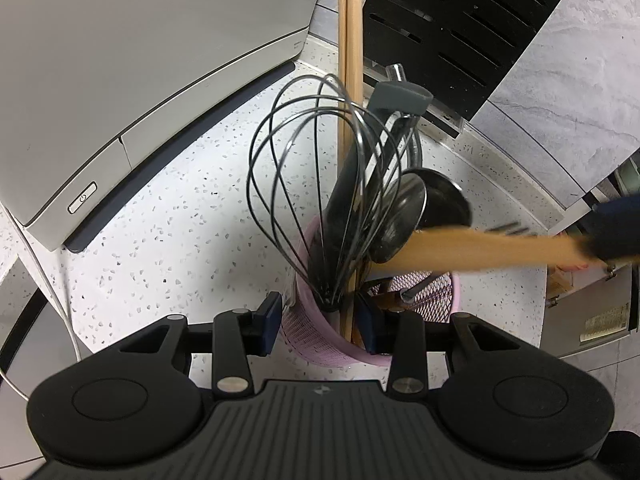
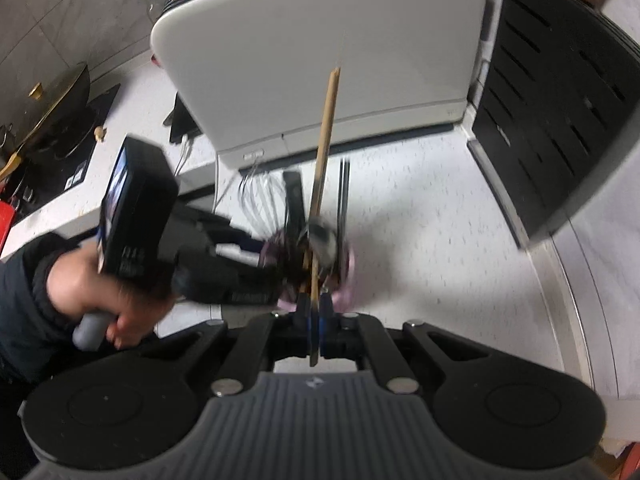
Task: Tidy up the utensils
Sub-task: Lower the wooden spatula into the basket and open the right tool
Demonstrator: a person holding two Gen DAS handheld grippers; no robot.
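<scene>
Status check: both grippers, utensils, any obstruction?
Left gripper clamps pink mesh holder. Right gripper shut on wooden utensil. Black wire whisk crowds holder.

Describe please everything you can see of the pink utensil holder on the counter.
The pink utensil holder is a round cup of fine mesh, metal or plastic I cannot tell, standing upright on the speckled white counter. It holds a black wire whisk, wooden chopsticks, a steel ladle and dark handles. The left gripper clamps its near rim, one finger outside, one inside. Its base is hidden.
</scene>
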